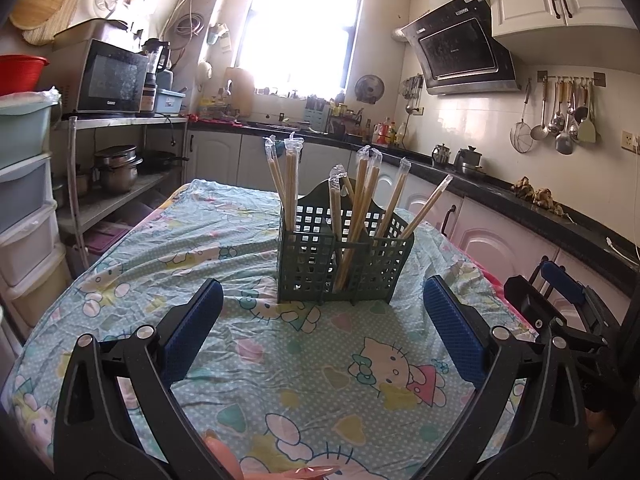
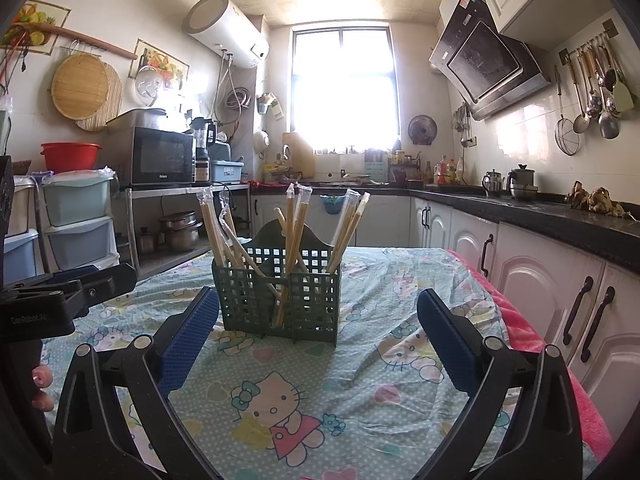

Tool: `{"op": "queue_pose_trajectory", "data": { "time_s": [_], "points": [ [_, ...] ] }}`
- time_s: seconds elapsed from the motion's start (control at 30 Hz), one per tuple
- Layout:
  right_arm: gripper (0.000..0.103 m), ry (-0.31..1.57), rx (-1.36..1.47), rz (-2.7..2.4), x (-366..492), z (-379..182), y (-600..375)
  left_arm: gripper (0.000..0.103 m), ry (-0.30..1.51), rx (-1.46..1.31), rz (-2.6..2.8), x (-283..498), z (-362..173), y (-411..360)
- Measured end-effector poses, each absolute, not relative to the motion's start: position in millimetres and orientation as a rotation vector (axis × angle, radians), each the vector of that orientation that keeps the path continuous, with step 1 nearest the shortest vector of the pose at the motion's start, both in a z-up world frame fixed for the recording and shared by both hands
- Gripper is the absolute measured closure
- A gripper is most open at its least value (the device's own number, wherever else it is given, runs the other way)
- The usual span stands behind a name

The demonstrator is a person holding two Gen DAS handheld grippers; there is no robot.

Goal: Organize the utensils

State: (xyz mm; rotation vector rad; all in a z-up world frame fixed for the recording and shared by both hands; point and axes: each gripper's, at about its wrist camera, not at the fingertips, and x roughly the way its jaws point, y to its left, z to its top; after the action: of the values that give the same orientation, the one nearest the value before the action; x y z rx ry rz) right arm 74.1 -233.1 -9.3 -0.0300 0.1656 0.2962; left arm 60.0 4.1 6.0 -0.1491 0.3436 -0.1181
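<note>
A dark green lattice utensil basket (image 1: 344,264) (image 2: 280,300) stands upright on the table, split into compartments. Several pairs of wrapped wooden chopsticks (image 1: 362,208) (image 2: 296,236) lean in it, their plastic sleeves sticking out at the top. My left gripper (image 1: 322,312) hangs open just in front of the basket, nothing between its blue pads. My right gripper (image 2: 316,320) is open too, facing the basket from the near side and holding nothing. The right gripper's body (image 1: 560,300) shows at the right edge of the left wrist view.
A cartoon-cat tablecloth (image 1: 280,360) (image 2: 360,380) covers the table. A pink towel (image 2: 560,352) lies along the table's right side, close to white cabinets (image 2: 540,280) under a dark counter. Plastic drawers (image 1: 24,200) and a metal shelf with pots (image 1: 116,168) stand left. Fingers (image 2: 40,384) show at the left.
</note>
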Motion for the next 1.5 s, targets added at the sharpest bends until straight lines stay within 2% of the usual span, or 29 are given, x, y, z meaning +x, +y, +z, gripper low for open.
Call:
{"op": "queue_pose_trajectory", "data": {
  "time_s": [0.8,1.13,1.33,1.5],
  "points": [
    [0.006,0.172,-0.028,0.294,73.6,-9.6,-233.6,0.011,0.344,-0.148,-0.115,59.9,9.0,4.9],
    [0.006,0.197,-0.030,0.251,79.8,-13.9,-235.7,0.010,0.419,-0.149,-0.026,74.9,-2.8,14.2],
    [0.006,0.340,0.044,0.175,117.5,-14.5,-261.8,0.010,0.510,-0.171,0.036,100.8,-7.3,46.9],
    [0.006,0.722,0.012,-0.046,224.5,-46.9,-309.8,0.010,0.765,-0.153,0.195,173.9,-39.2,108.2]
  ]
}}
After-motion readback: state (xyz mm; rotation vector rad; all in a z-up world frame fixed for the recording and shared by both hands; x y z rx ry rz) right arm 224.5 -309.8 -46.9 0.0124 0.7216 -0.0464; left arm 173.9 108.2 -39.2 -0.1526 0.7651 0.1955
